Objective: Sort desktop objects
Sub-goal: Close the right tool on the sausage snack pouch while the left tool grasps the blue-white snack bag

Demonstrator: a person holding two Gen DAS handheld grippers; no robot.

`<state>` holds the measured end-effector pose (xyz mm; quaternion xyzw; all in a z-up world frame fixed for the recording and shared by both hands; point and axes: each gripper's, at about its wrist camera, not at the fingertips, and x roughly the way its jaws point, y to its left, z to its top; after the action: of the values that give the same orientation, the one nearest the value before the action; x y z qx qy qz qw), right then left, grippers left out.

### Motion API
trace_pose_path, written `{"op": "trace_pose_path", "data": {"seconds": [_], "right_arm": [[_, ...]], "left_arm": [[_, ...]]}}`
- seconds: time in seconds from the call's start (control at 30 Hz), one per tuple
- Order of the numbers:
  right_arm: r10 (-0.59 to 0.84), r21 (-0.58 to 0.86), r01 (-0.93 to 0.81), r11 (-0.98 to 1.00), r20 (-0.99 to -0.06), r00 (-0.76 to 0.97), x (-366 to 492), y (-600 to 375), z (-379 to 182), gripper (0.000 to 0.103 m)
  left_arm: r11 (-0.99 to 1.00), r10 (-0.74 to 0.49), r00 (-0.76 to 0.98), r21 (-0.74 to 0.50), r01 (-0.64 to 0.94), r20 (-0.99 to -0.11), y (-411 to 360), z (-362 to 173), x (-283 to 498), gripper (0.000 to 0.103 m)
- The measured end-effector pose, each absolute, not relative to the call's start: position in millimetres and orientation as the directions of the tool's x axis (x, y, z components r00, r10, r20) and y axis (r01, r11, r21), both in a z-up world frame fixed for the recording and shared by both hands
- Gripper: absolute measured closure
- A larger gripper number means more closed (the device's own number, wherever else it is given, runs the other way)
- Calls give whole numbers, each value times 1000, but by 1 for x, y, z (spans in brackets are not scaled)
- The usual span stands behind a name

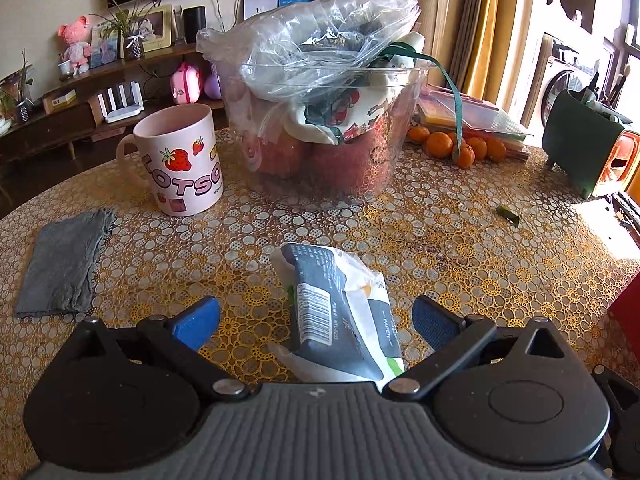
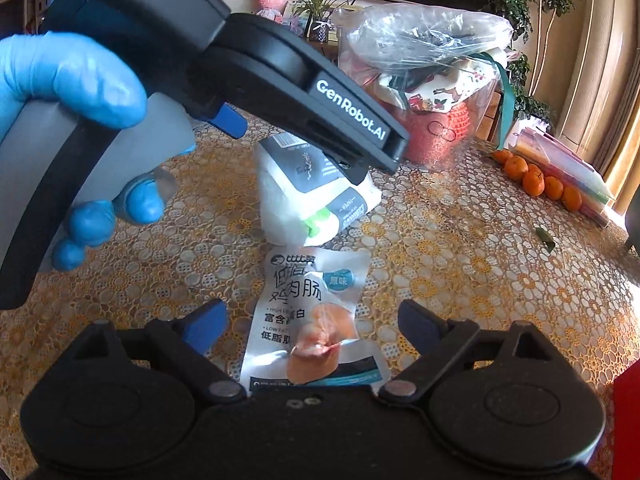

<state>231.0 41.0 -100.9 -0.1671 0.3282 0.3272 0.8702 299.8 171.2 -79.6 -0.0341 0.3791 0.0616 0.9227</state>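
Note:
A grey-and-white tissue pack [image 1: 340, 312] lies on the patterned table between the open blue fingers of my left gripper [image 1: 316, 320]. It also shows in the right wrist view [image 2: 316, 196], partly under the left gripper's body [image 2: 280, 80]. A silver sausage snack pouch [image 2: 312, 320] lies flat between the open fingers of my right gripper [image 2: 312, 320]. Neither gripper touches its item. A pink strawberry mug [image 1: 180, 160] stands at the back left. A clear tub [image 1: 320, 132] full of bagged items stands behind the tissue pack.
A folded grey cloth [image 1: 64, 264] lies at the left. Several oranges [image 1: 460, 146] and stacked folders [image 1: 472, 112] sit at the back right. A green holder [image 1: 580, 140] stands at the right edge. A small green scrap [image 1: 508, 214] lies on the table.

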Motion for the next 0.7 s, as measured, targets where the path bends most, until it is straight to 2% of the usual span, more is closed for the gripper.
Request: {"op": "trace_pose_path", "data": {"seconds": [0.7], "right_arm": [[521,4,-708,707,-680,516,251,41,-112,16]], "left_arm": [[992,34,639,-53,-117,-769,168,-114,323,1]]}}
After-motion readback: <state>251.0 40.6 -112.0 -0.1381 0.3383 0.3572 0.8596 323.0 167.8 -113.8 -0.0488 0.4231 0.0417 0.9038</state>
